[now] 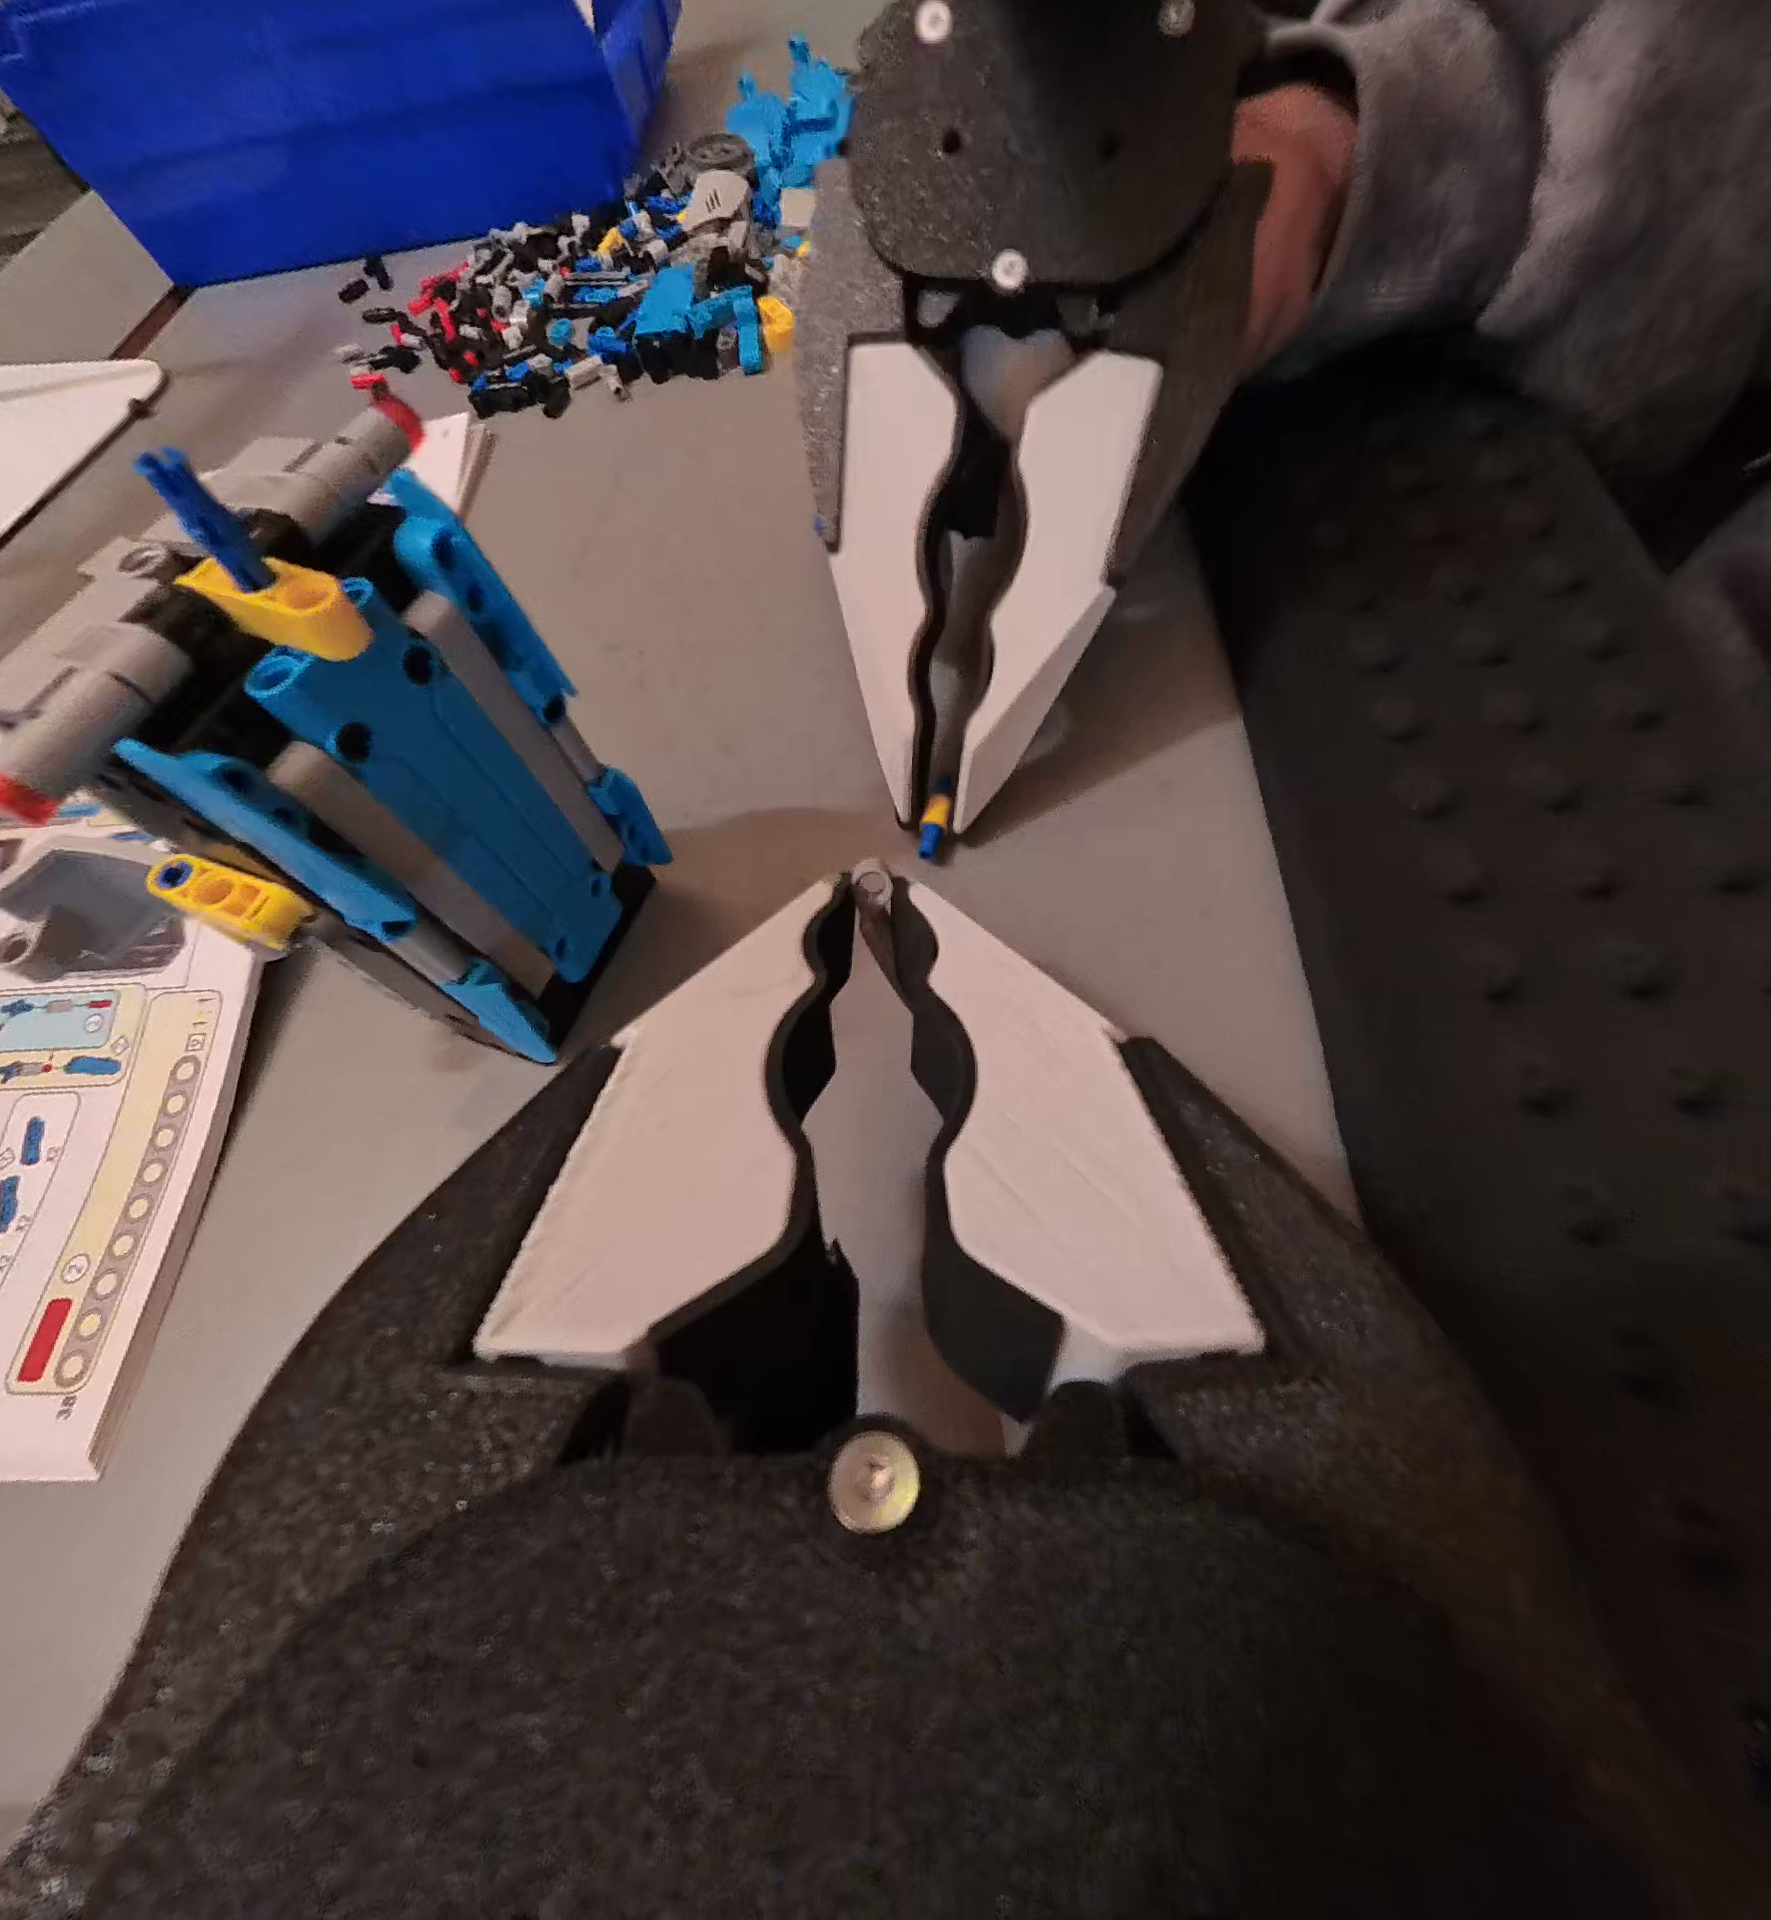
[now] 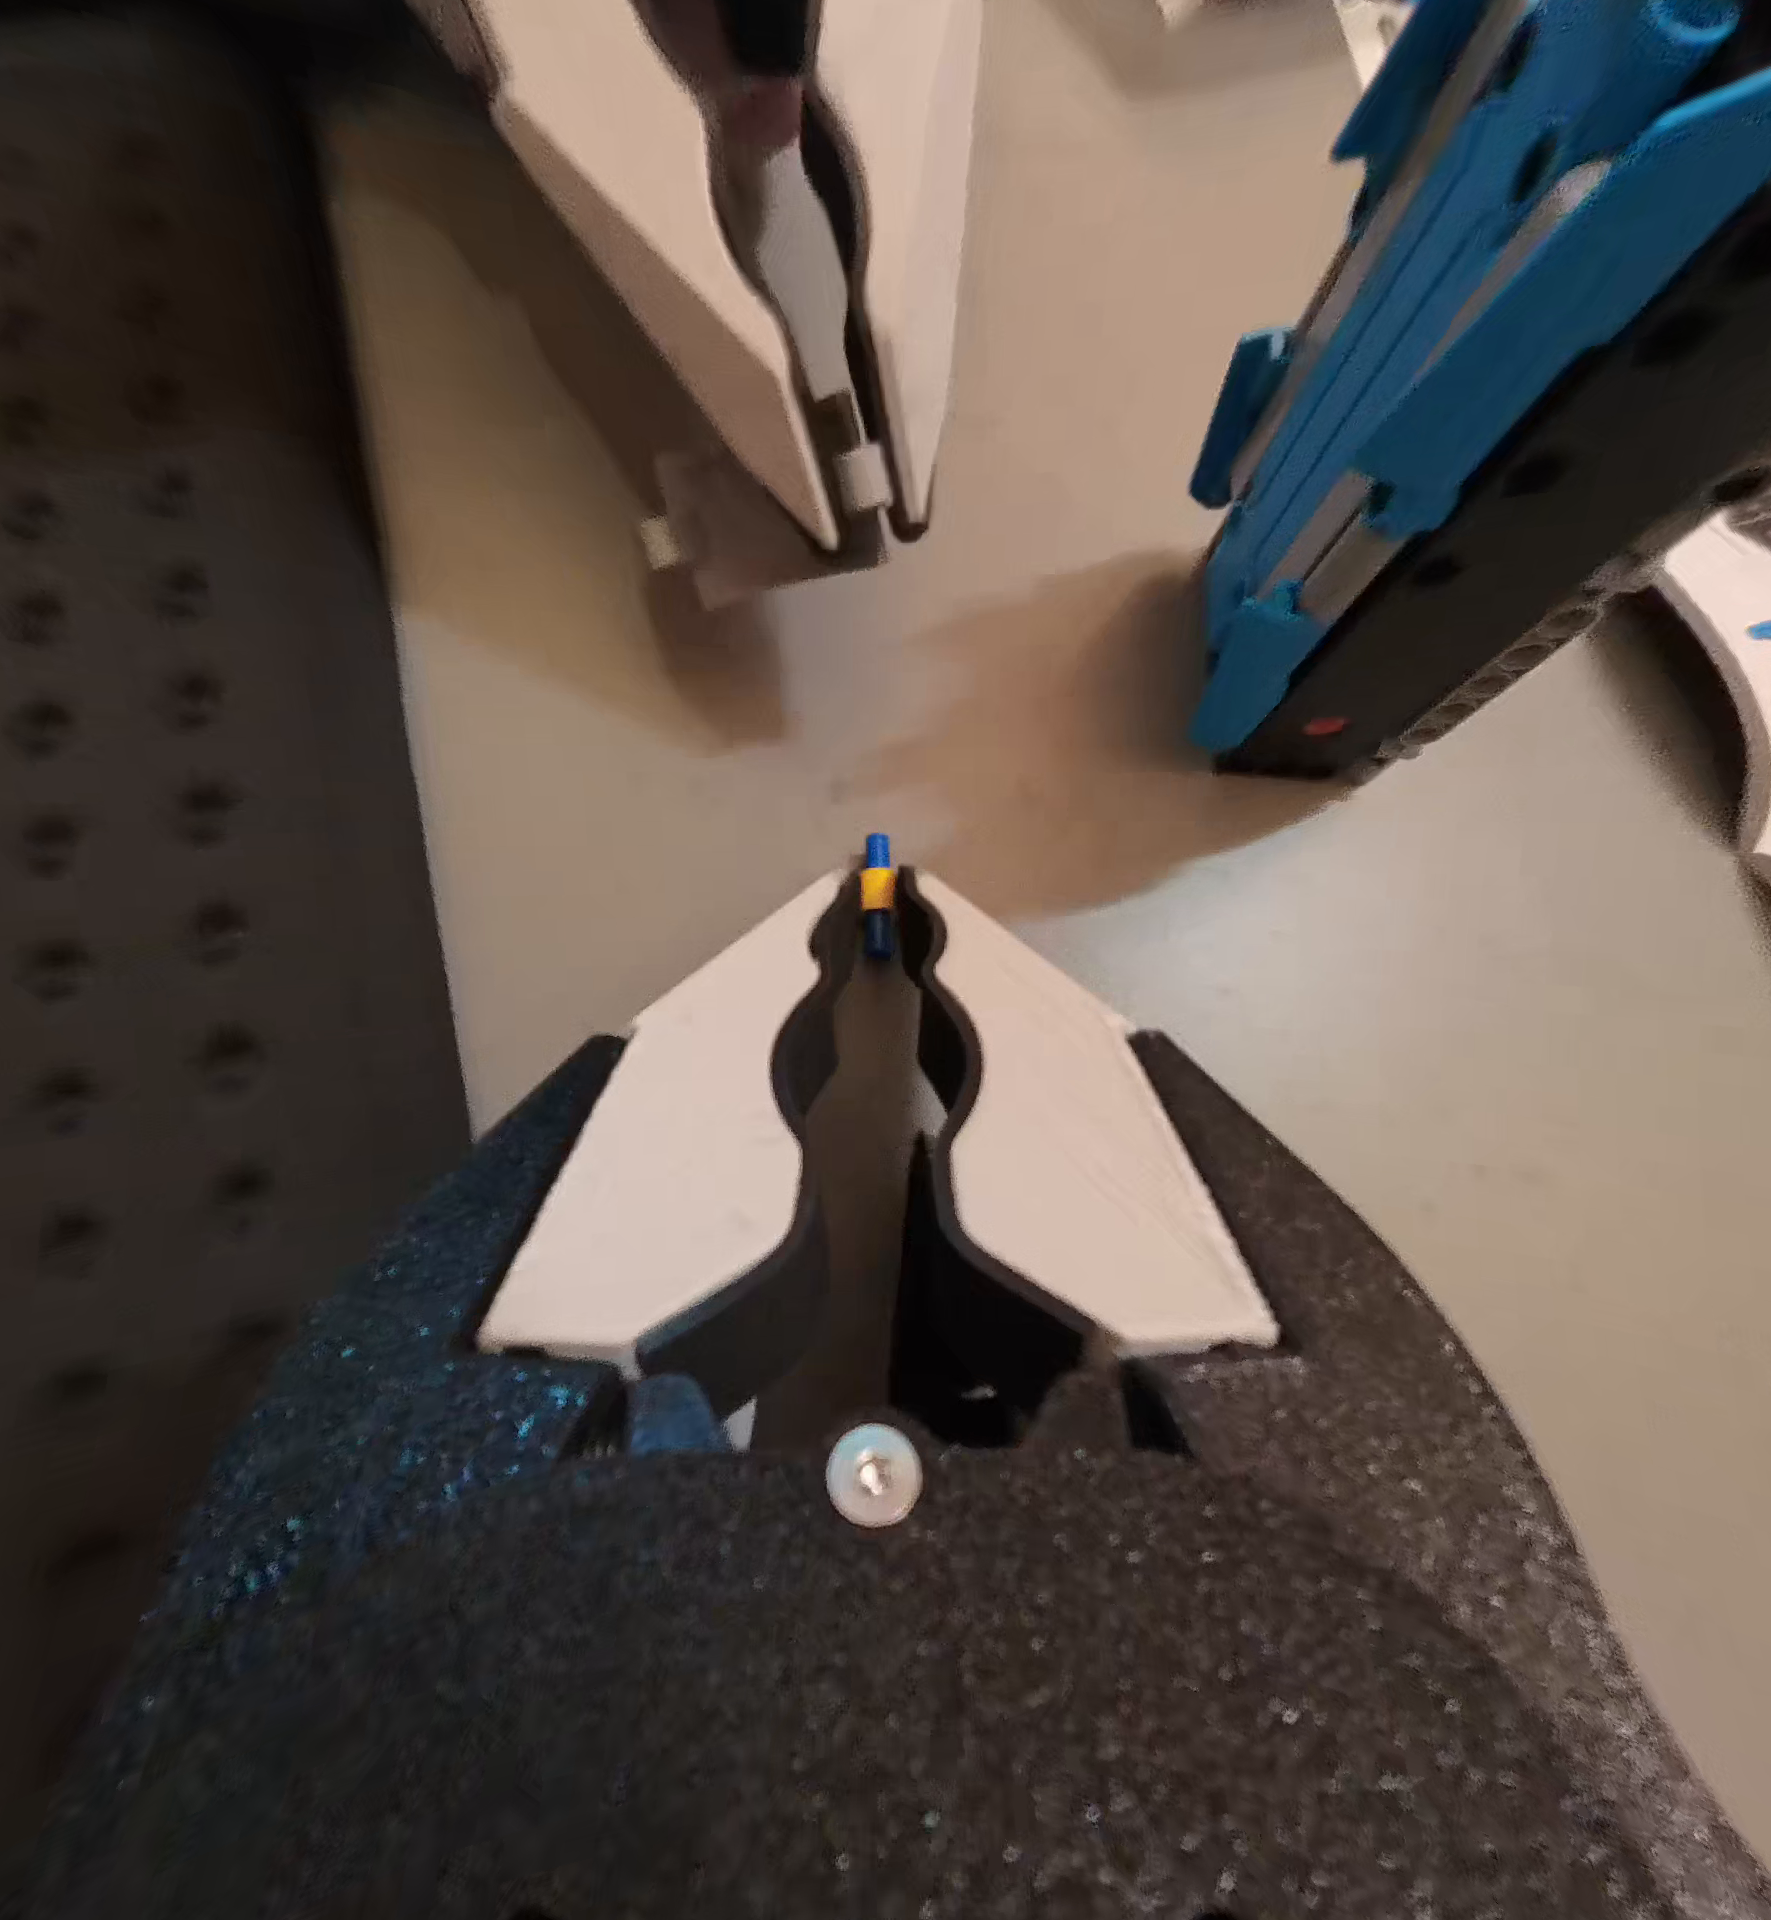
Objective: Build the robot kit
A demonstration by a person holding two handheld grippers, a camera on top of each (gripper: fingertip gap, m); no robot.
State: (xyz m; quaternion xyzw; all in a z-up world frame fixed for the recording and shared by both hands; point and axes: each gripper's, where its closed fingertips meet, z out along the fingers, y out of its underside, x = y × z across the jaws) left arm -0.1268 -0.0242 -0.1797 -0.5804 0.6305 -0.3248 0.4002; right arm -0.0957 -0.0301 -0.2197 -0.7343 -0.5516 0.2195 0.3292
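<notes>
Just right of the blue-and-grey brick model (image 1: 341, 727), my right gripper (image 2: 876, 883) pinches a blue pin with yellow bush (image 2: 875, 894), tip to tip with my left gripper (image 1: 870, 888), pressed on a small grey piece (image 1: 870, 883), both above the grey table (image 1: 735, 582).

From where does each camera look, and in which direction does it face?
Left wrist view: on the left tool, facing the right tool, a sleeved hand, the brick model.
Right wrist view: on the right tool, which pinches a blue-yellow pin, facing the left tool.
Shared: both tools, model, grey table.
</notes>
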